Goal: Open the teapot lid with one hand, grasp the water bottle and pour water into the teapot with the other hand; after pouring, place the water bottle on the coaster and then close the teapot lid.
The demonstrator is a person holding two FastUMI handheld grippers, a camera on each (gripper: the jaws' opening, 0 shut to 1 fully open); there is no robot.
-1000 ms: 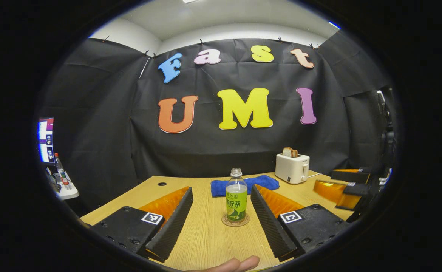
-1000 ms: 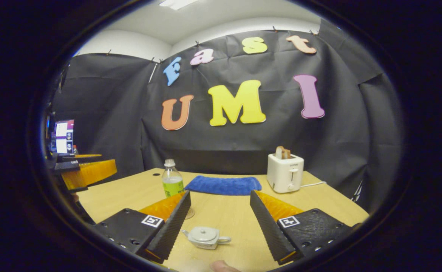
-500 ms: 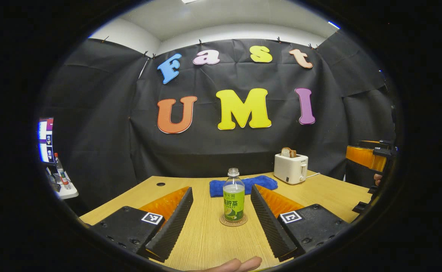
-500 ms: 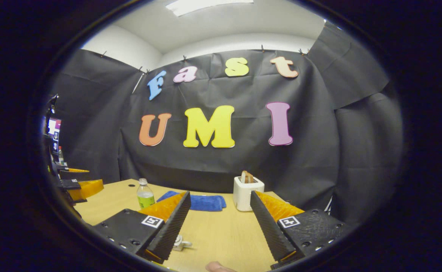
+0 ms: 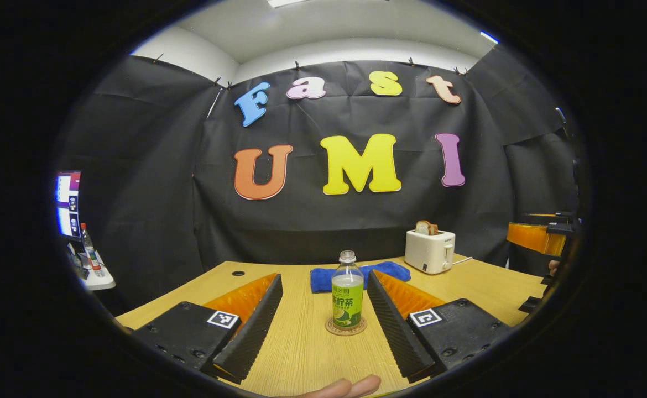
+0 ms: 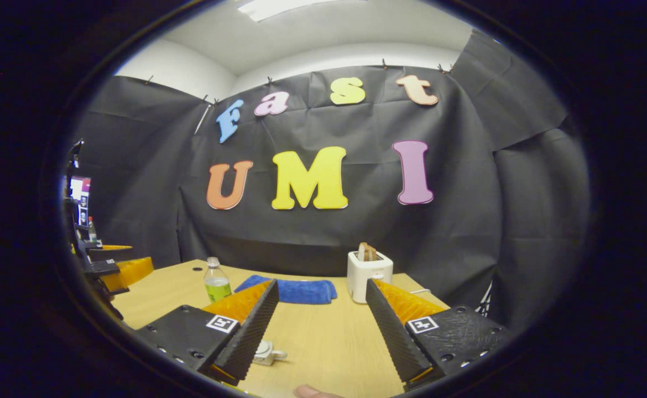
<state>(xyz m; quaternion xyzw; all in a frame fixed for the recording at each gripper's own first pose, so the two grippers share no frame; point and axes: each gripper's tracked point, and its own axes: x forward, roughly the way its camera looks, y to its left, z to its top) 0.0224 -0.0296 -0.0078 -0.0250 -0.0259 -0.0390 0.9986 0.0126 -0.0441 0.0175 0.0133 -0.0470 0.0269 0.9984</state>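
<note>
The water bottle (image 5: 347, 289), clear with a green label and a white cap, stands upright on a round coaster (image 5: 345, 327) on the wooden table (image 5: 301, 354). My left gripper (image 5: 323, 326) is open, its fingers to either side of the bottle and short of it. In the right gripper view the small pale teapot (image 6: 268, 352) sits low on the table, partly hidden behind the left finger of my open right gripper (image 6: 318, 331). The bottle (image 6: 217, 280) stands far left there. The right gripper (image 5: 539, 237) is at the right edge of the left gripper view.
A white toaster (image 5: 429, 251) with a slice of bread stands at the back right, its cord trailing right. A blue cloth (image 5: 356, 273) lies behind the bottle. A side shelf with a screen (image 5: 68, 204) and a small bottle is at the far left.
My right gripper has risen and drawn back to the right, so the teapot has slid from between its fingers to behind the left finger. The left gripper has stayed nearly still behind the bottle.
</note>
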